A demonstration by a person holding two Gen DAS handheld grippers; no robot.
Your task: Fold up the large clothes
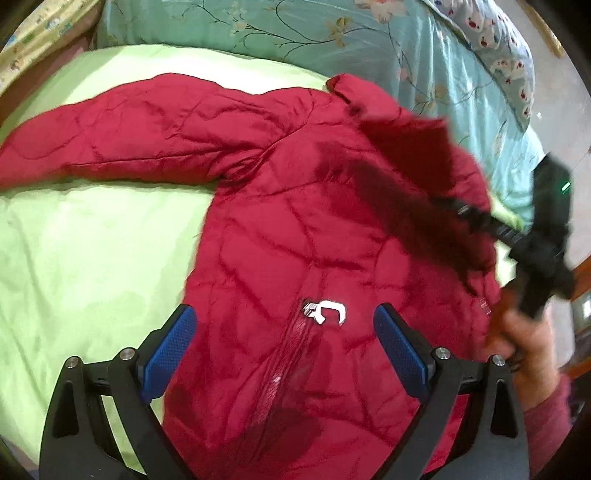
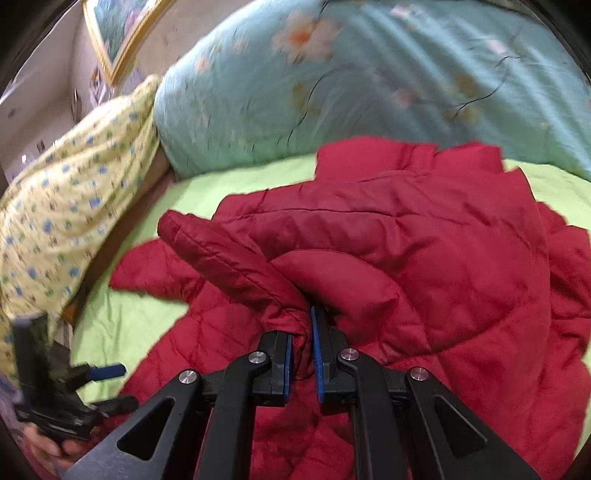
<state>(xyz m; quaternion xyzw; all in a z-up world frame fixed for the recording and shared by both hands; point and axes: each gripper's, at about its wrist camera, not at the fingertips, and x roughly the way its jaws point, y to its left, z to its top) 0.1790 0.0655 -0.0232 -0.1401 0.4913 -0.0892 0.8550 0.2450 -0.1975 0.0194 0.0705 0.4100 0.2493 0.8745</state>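
**Risk: Sleeve Slip During Fold**

The red jacket lies spread on the green bed. The right tool pinches its sleeve; thick padding may slip free. The left tool hovers wide open, empty, above the zipper pull.

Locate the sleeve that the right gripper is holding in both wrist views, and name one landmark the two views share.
Left wrist view: the held sleeve is blurred at upper right, above the red jacket, running to the right gripper.
Right wrist view: centre, pinched between the closed fingers, cuff end pointing upper left.
Shared landmark: the turquoise floral quilt beyond the jacket.
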